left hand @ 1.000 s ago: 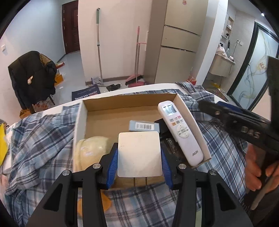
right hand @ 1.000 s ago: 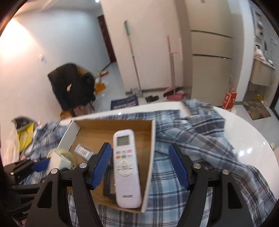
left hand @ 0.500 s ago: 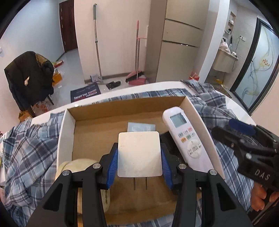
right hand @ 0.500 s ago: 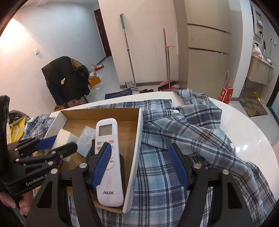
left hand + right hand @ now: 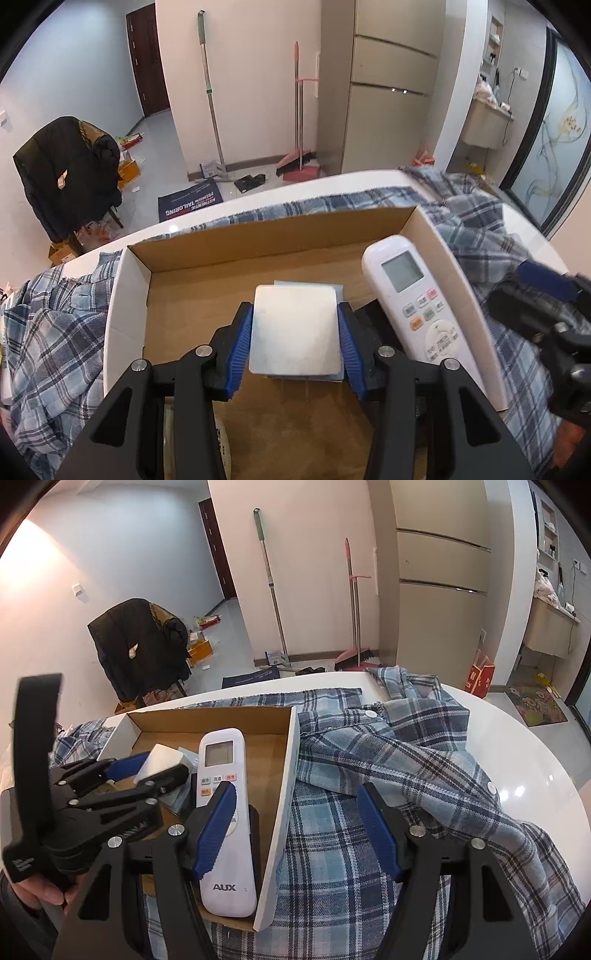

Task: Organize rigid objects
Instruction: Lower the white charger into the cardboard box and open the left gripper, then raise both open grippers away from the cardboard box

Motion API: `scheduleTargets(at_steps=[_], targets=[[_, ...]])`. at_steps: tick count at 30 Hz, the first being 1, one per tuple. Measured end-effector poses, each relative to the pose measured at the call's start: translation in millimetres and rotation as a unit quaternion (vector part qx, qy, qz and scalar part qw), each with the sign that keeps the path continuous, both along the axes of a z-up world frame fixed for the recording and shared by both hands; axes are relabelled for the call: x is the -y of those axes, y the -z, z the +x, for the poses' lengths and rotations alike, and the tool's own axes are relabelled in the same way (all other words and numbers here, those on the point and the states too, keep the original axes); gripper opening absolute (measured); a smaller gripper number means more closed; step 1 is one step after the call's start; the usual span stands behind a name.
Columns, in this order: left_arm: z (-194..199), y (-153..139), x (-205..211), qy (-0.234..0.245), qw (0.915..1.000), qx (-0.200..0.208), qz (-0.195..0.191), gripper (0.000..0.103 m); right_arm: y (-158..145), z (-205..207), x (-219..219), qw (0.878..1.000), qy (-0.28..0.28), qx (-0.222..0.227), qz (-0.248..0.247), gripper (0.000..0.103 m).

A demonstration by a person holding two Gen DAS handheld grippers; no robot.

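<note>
My left gripper (image 5: 295,343) is shut on a white square plug adapter (image 5: 295,328), its two prongs pointing back toward me. It hangs low inside an open cardboard box (image 5: 258,236), just above a pale blue packet (image 5: 310,285). A white AUX remote (image 5: 417,299) lies along the box's right wall, on top of a black item. In the right wrist view, the left gripper (image 5: 147,768) and adapter (image 5: 162,760) show left of the remote (image 5: 225,812). My right gripper (image 5: 295,790) stands open and empty over the box's right wall (image 5: 284,794).
The box rests on a blue plaid shirt (image 5: 388,760) spread over a round white table (image 5: 535,775). A pale round roll (image 5: 173,443) lies in the box's near left corner. A hand (image 5: 40,890) holds the left gripper. Brooms, a chair and a fridge stand behind.
The left gripper has carried the adapter forward and down, from the box's near edge to over its middle. The right gripper's jaws stay equally wide.
</note>
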State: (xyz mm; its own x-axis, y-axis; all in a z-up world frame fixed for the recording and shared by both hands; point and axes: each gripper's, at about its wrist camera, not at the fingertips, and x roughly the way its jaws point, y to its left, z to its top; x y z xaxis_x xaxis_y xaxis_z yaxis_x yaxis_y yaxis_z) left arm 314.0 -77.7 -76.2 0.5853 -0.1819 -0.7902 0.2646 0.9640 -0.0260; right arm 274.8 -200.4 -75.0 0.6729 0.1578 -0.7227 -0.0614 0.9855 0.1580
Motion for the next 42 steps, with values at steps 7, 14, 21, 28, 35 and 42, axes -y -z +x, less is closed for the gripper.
scheduleTargets(at_steps=[7,14,21,28,35,42], targets=[[-21.2,-34.4,-15.3,-0.007,0.9983,0.058,0.002,0.076,-7.4,-3.7,2.0,1.000,0.008,0.010,0.000,0.067],[-79.1,-88.9,-51.1,-0.078,0.9788,0.185,0.042,0.077,-23.5,-13.6,-1.2,1.000,0.014,0.026,-0.003,0.067],[-150.4,-131.2,-81.0,-0.089,0.9562,0.279,-0.016,0.086,-53.2,-47.8,-7.5,0.998,0.010,0.064,-0.020,0.067],[-192.8,-148.9,-97.3,-0.082,0.9492,0.299,-0.054,0.087,-76.8,-84.4,-19.4,0.996,-0.006,0.091,-0.014,0.067],[-218.9,-150.1,-110.8,-0.085,0.9476,0.301,-0.063,0.090,-97.5,-117.8,-32.9,0.992,-0.024,0.120,-0.019,0.070],[-262.2,-155.8,-133.9,-0.082,0.9359,0.325,-0.109,0.103,-100.1,-141.7,-36.8,0.989,-0.025,0.140,-0.031,0.073]])
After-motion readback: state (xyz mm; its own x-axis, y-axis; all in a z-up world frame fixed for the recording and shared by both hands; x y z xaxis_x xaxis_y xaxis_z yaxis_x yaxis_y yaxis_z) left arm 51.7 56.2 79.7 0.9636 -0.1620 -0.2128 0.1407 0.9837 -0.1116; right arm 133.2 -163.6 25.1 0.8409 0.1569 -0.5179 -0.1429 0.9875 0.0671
